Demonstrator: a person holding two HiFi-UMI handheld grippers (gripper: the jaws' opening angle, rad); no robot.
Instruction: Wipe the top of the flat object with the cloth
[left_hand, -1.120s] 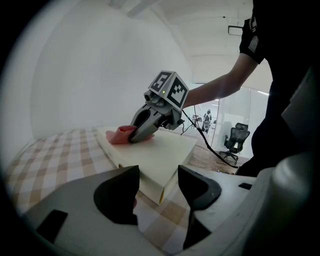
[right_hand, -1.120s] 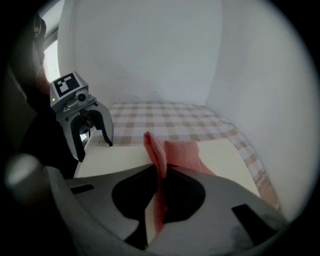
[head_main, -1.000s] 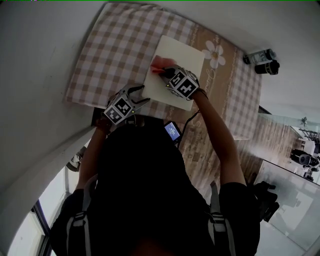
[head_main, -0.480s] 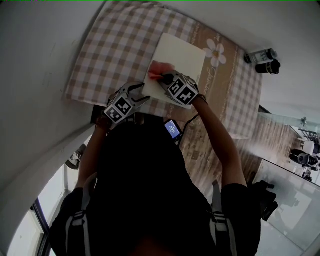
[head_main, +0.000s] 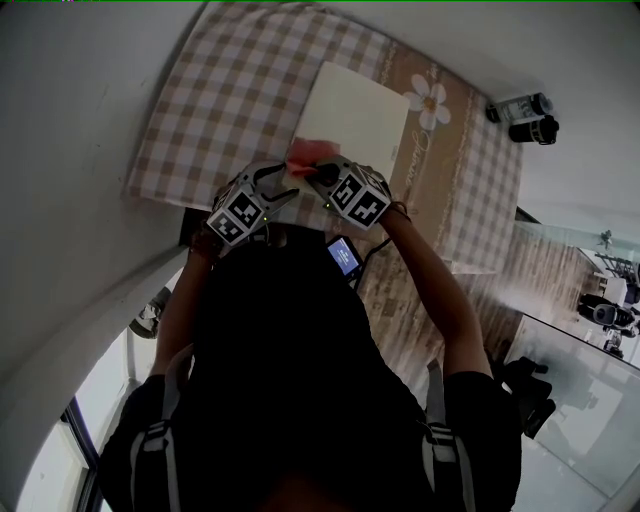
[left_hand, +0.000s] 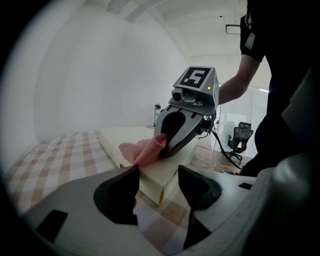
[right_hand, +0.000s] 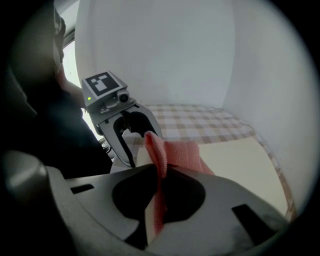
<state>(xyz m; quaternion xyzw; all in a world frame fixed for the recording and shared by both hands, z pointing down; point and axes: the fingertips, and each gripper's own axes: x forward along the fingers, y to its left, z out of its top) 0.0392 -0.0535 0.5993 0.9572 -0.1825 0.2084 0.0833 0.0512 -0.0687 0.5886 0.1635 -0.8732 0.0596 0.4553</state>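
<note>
Nearest the person, a small lit screen (head_main: 345, 258) shows just beside the right forearm, off the edge of the checked tablecloth (head_main: 215, 100). The left gripper (head_main: 272, 188), jaws apart and holding nothing, is held at the near corner of the cream flat object (head_main: 360, 105), facing the right gripper (head_main: 318, 172). The right gripper's jaws are clamped on the pink cloth (head_main: 308, 155), which trails onto the flat object's near edge. This gripper tilts down, forearm extended. Farther off are a daisy print (head_main: 430, 103) and two dark cylindrical items (head_main: 525, 118).
</note>
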